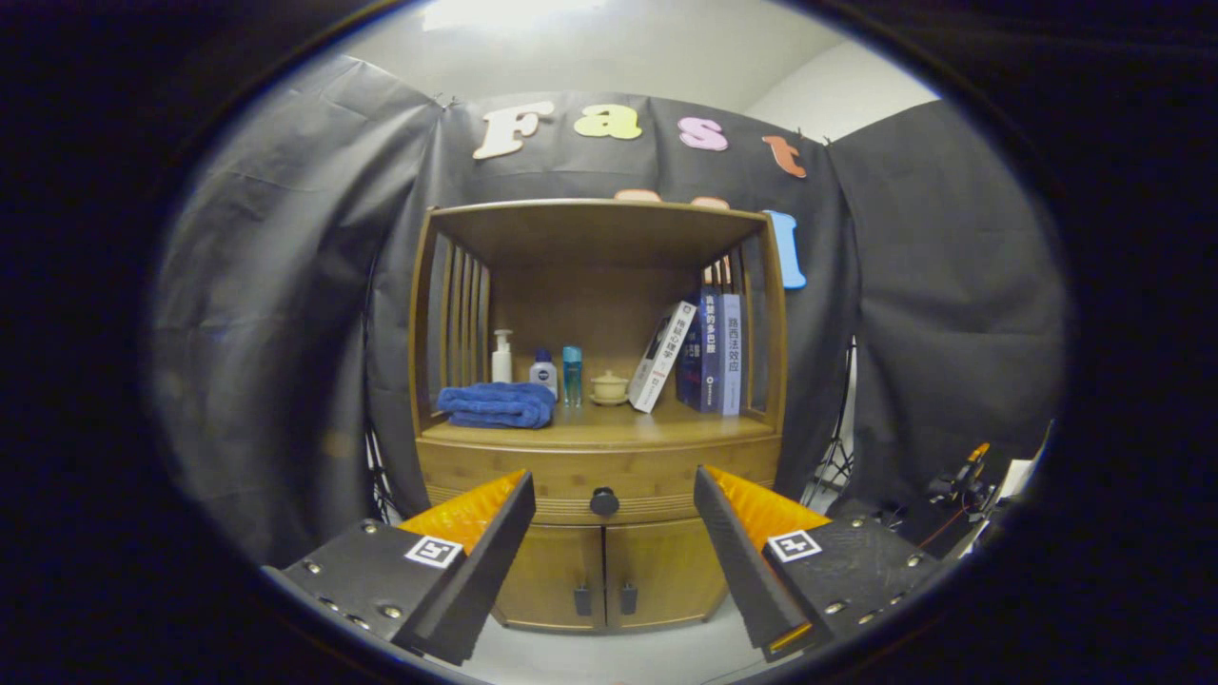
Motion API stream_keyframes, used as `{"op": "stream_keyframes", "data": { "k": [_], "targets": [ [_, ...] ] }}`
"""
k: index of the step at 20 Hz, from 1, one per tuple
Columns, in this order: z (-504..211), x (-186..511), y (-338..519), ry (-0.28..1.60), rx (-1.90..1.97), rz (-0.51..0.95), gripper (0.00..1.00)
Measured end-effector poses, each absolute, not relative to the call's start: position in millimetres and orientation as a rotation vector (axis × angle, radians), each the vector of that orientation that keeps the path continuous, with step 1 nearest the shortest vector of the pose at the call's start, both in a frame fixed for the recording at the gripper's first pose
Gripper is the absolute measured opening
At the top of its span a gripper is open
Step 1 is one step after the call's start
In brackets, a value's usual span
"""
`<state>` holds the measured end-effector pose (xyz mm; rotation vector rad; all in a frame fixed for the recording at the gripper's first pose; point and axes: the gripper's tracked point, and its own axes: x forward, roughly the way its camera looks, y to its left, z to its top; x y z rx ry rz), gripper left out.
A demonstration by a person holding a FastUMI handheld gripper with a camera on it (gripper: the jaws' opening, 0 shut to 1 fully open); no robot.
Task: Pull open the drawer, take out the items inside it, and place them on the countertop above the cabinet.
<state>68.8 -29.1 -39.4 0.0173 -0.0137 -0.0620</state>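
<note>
- My gripper [609,490] is sitting nearest the camera, its two fingers [490,561] spreading wide apart and clamping nothing.
- The drawer [599,480] is sitting closed in the wooden cabinet [599,419], beyond the fingers and well apart from them; its round dark knob [604,501] is showing in the gap between the fingertips.
- Its contents are staying hidden behind the closed front.
- The countertop [666,423] is lying directly above the drawer, carrying a folded blue towel [498,404], a white pump bottle [501,358], two smaller bottles [557,373], a lidded cup [609,387] and leaning books [695,354].
- Two closed doors [604,576] are standing below the drawer.
</note>
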Motion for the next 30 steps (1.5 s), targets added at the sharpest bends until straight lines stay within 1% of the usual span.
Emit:
{"op": "stream_keyframes", "data": {
  "k": [7,11,14,16,17,19,20,21,23,25,27,28,29,30],
  "targets": [
    [-82.8,144.2,-30.3,0.014,0.071,-0.074,1.00],
    [-142.7,195.5,-33.4,0.144,0.072,-0.081,1.00],
    [-171.2,232.2,-42.7,0.196,0.043,-0.096,1.00],
    [-177.5,247.8,-47.1,0.195,0.022,-0.115,0.73],
    [-178.8,250.3,-40.5,0.186,0.028,-0.087,0.59],
    [-180.3,252.8,-39.3,0.148,-0.004,-0.100,0.53],
    [-182.2,250.6,-34.9,0.140,-0.023,-0.078,0.49],
    [-182.8,248.6,-31.5,0.146,-0.020,-0.071,0.49],
    [-178.9,253.7,-18.8,0.116,0.005,-0.050,0.59],
    [-181.8,261.2,-21.2,0.143,0.022,-0.070,0.68],
    [-185.3,279.2,-15.1,0.176,0.058,-0.061,0.68],
    [-178.1,263.9,-23.6,0.191,0.059,-0.093,0.68],
    [-193.8,307.3,-33.8,0.190,0.066,-0.092,0.61],
    [-186.0,287.4,-25.7,0.188,0.068,-0.100,0.55]
  ]
}}
